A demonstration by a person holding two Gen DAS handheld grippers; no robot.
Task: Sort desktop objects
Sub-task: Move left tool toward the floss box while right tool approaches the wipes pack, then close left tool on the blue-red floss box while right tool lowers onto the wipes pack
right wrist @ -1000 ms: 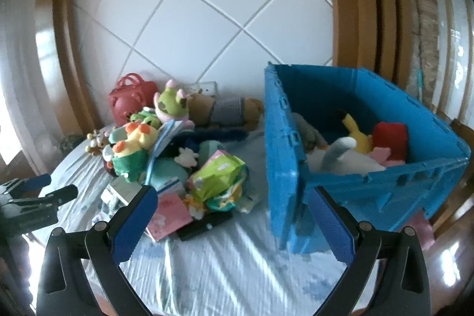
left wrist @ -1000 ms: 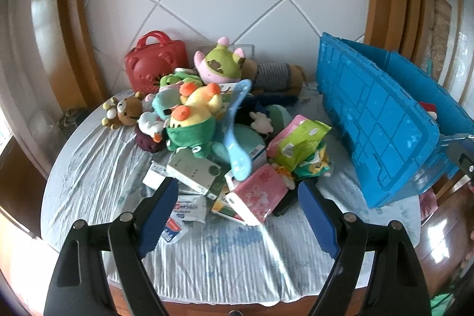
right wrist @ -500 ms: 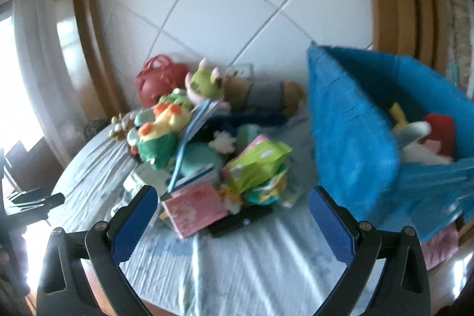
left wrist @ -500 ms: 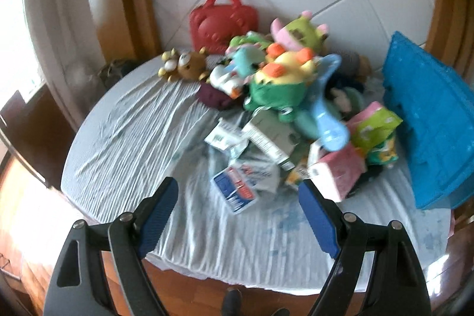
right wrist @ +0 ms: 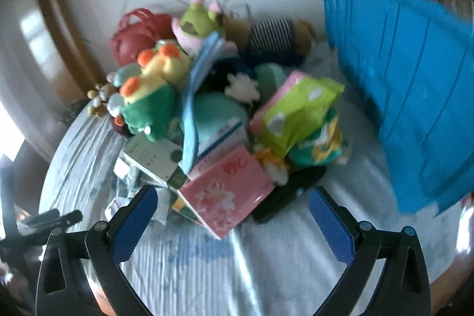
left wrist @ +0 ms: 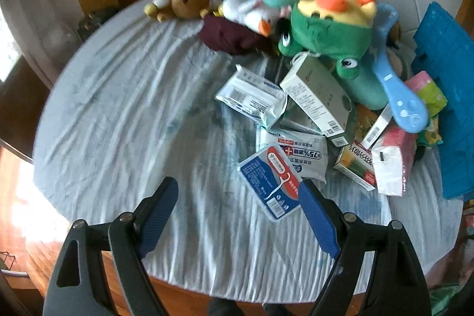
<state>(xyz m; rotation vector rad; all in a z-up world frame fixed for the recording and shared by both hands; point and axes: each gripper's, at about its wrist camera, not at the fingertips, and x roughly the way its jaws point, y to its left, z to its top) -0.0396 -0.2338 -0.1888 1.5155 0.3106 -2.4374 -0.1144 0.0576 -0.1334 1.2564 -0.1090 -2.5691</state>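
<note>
Clutter covers the far side of one round clothed table (left wrist: 124, 114): one blue crate (right wrist: 408, 96) at its right edge and one heap of plush toys, boxes and packets just left of the crate. Nearest the left gripper (left wrist: 238, 202), one floss-pick packet (left wrist: 271, 178) lies flat, long axis running diagonally from far-left to near-right. Left gripper and right gripper (right wrist: 232, 213) both stand spread, holding nothing.

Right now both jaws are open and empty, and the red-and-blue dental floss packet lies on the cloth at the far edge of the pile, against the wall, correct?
Not quite. The red-and-blue dental floss packet lies at the pile's near edge, close to the left gripper, as the left wrist view shows. Both jaws are open and empty, right gripper included.
</note>
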